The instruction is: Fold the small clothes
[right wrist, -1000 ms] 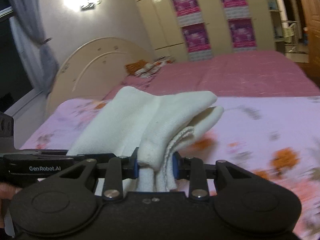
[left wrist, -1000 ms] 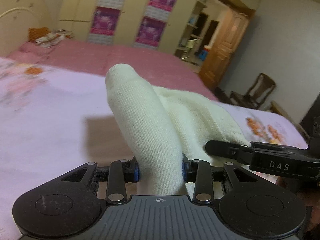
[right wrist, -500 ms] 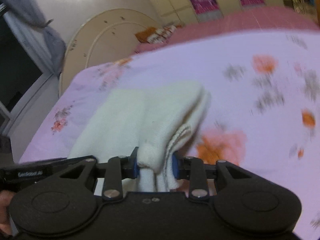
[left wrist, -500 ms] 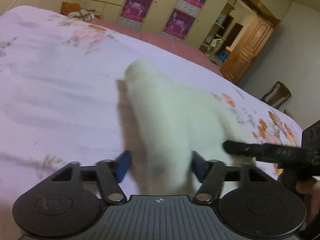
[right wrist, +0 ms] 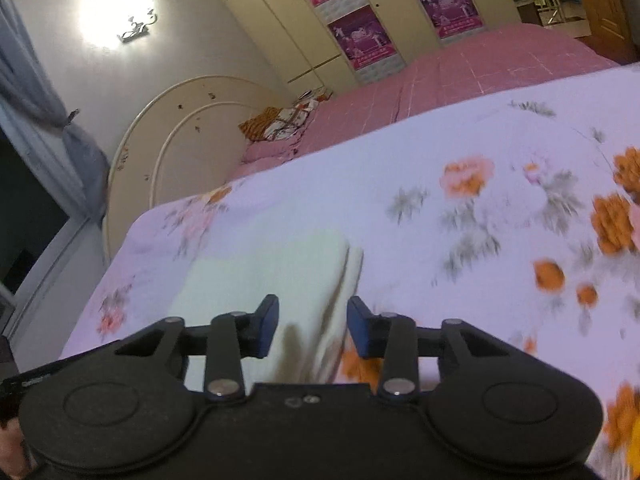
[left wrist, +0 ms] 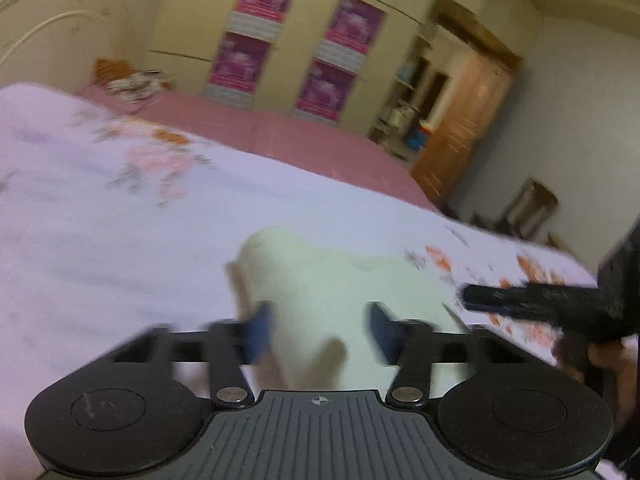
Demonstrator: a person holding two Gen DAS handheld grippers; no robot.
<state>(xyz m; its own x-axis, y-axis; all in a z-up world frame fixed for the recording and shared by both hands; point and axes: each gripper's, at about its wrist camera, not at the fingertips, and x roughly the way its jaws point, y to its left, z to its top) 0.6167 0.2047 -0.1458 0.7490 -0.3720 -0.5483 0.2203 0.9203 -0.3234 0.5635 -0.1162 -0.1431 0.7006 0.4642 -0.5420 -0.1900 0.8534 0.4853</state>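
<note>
Cream garment [left wrist: 340, 280] lies folded on the floral sheet [left wrist: 120, 240], frame centre. Your left gripper [left wrist: 318, 330] is closing, right gripper [right wrist: 312, 326] opening, pads clear of cloth. Pull back carelessly and a pad could snag the fold.

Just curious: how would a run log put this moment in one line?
cream knit garment flat on floral bedsheet | left hand-held gripper closing | right hand-held gripper opening

Lit wall lamp [right wrist: 116, 12] above cream headboard [right wrist: 176, 128].
</note>
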